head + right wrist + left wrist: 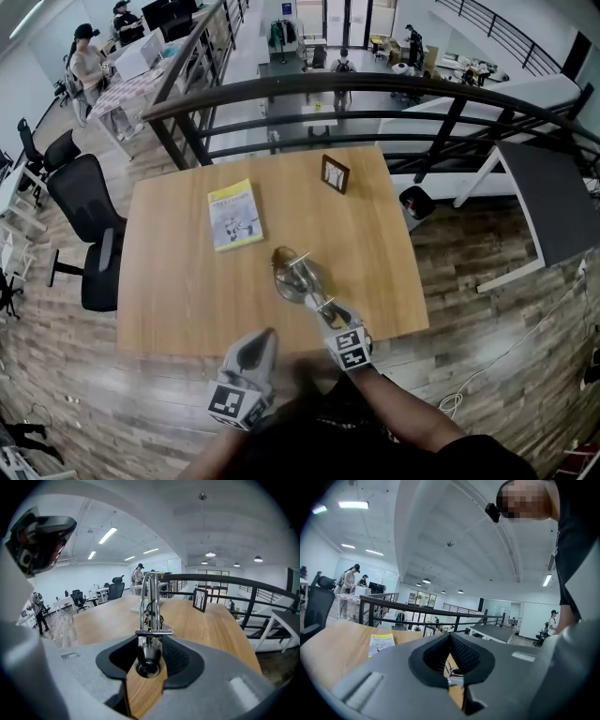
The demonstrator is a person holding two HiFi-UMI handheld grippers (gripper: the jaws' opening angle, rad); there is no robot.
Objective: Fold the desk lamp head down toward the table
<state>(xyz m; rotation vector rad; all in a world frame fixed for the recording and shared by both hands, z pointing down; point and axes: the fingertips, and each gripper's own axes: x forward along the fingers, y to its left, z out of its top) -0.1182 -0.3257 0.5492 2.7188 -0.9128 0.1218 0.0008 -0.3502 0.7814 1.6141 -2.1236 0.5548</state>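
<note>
A chrome desk lamp [296,274] stands on the wooden table [178,281], near its front edge. My right gripper [325,307] reaches in from the near side and is shut on the lamp's near end. In the right gripper view the lamp's round metal end [149,660] sits between the pads, and its twin rods [151,597] rise straight ahead. My left gripper [265,337] hovers at the table's front edge, left of the lamp. It is shut and holds nothing. Through the slit under its tips [450,637], a bit of the lamp [453,670] shows.
A yellow-green book [234,215] lies left of the table's middle, and a small picture frame [335,173] stands near the far edge. A black railing [375,89] runs behind the table. A black office chair [89,234] stands at its left side.
</note>
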